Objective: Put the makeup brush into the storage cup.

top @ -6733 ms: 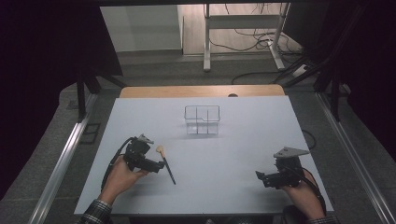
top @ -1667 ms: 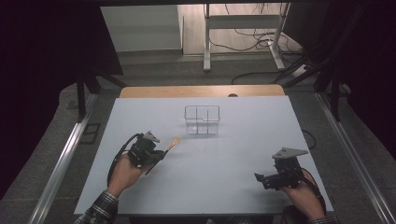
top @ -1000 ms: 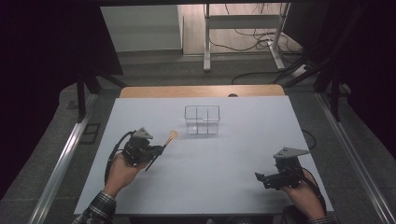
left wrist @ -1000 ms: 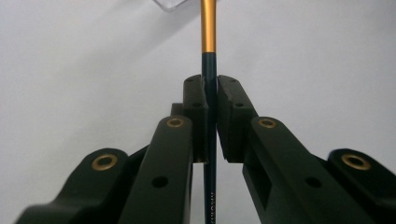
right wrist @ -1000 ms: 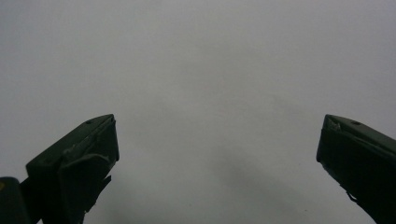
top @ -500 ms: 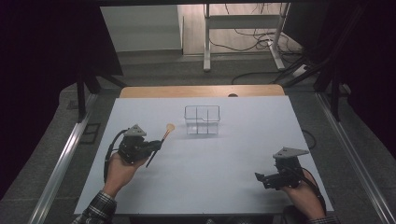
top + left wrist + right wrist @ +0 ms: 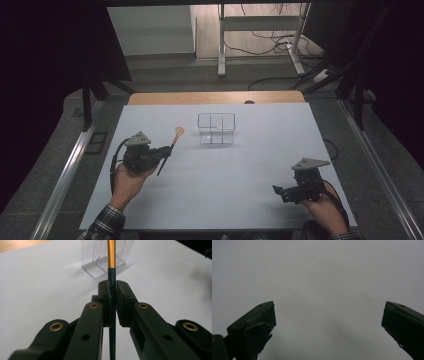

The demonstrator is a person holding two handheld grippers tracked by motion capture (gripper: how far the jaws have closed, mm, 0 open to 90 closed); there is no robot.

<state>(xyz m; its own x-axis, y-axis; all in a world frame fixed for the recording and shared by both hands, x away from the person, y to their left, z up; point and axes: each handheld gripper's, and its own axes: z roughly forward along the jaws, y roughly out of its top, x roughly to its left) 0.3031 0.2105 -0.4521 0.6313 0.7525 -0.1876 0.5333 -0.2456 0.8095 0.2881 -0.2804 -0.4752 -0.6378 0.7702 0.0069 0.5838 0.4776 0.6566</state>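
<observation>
My left gripper [image 7: 161,153] is shut on a thin brush [image 7: 170,150] with a dark handle, a gold band and a light tip, held at a slant above the left of the white table. In the left gripper view the jaws pinch the brush handle [image 7: 112,292] and its gold band [image 7: 111,253] points at the clear divided box [image 7: 95,258]. That clear box [image 7: 216,128] stands at the table's middle back, to the right of the brush tip. My right gripper [image 7: 278,191] rests at the front right, jaws wide apart over bare table [image 7: 324,290], nothing between them.
The white table [image 7: 240,170] has a wooden strip [image 7: 215,97] along its far edge. Metal rails [image 7: 70,165] run down both sides. A desk frame and cables [image 7: 260,35] lie on the floor beyond. The person's hands come in at the bottom corners.
My left gripper has lifted the brush off the table and carried it back and slightly left, tip up toward the clear box. The right gripper has stayed still.
</observation>
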